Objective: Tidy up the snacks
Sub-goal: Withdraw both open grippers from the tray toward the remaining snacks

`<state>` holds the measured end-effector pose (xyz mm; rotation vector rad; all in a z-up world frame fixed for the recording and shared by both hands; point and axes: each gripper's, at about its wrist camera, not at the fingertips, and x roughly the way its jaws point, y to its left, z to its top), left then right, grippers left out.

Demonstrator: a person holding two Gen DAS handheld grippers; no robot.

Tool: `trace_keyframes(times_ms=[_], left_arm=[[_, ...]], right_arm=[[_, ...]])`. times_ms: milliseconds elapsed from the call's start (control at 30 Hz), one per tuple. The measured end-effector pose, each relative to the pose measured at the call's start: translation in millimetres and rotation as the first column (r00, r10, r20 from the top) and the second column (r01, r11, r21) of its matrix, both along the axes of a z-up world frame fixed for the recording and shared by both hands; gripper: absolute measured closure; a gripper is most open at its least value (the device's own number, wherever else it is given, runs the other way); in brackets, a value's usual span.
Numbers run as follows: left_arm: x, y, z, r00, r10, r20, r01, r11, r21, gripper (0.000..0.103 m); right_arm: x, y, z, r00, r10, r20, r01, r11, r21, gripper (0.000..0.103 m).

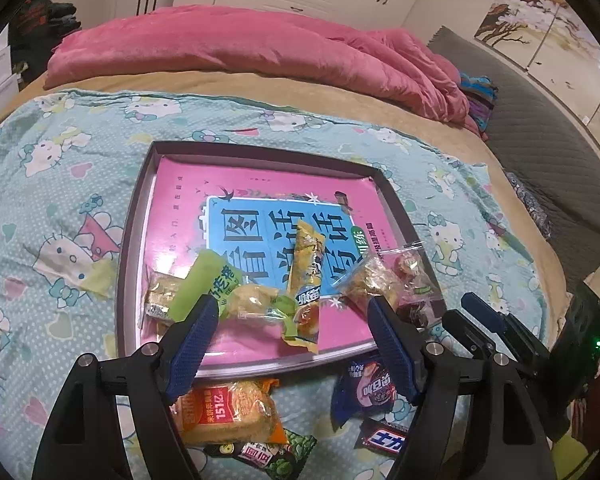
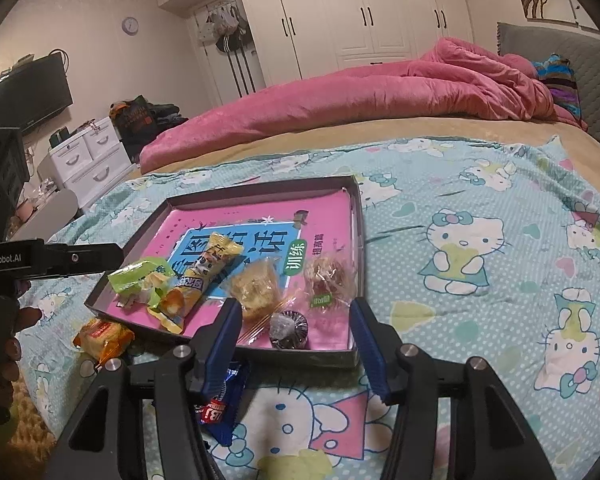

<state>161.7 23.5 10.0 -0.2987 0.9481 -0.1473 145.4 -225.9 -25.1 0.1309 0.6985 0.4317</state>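
While several snacks lie inside the tray (image 1: pixel 134 216) along its near edge, with the yellow bar (image 1: pixel 309 264) propped across them, we hold our left gripper (image 1: pixel 292 312) and right gripper (image 2: pixel 294 312) spread and empty above that edge; the orange pack (image 1: pixel 232 412) and blue pack (image 1: pixel 364 390) lie outside on the bedspread (image 1: pixel 60 184).

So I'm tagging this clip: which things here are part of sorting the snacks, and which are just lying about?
Job:
shallow tray
yellow snack stick
green packet
orange rice cracker pack
blue wrapper
left gripper, right gripper, both open

Lying about:
pink duvet
white drawers
wall clock
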Motion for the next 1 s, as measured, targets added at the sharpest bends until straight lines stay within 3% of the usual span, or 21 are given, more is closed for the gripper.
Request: trace_keyframes(times_ms=[500,633,1000], left_arm=[[-15.7,29.0,10.8,0.999,0.049,0.014,-0.049,0.999,-0.002,0.025],[-20.4,38.4,11.6,0.998,0.067,0.014,-0.067,0.998,-0.004,0.025],[-30.8,43.7,11.2,0.998,0.069,0.001,-0.069,0.998,-0.004,0.025]], right_arm=[[-9.8,7.6,6.6,0.999,0.045,0.018,-0.046,0.999,0.015,0.045],[-14.1,15.0,6.9,0.997,0.078,0.016,-0.078,0.997,0.006,0.038],[-26.3,32.2,8.0,0.989,0.149,0.019,-0.148,0.988,-0.033,0.038]])
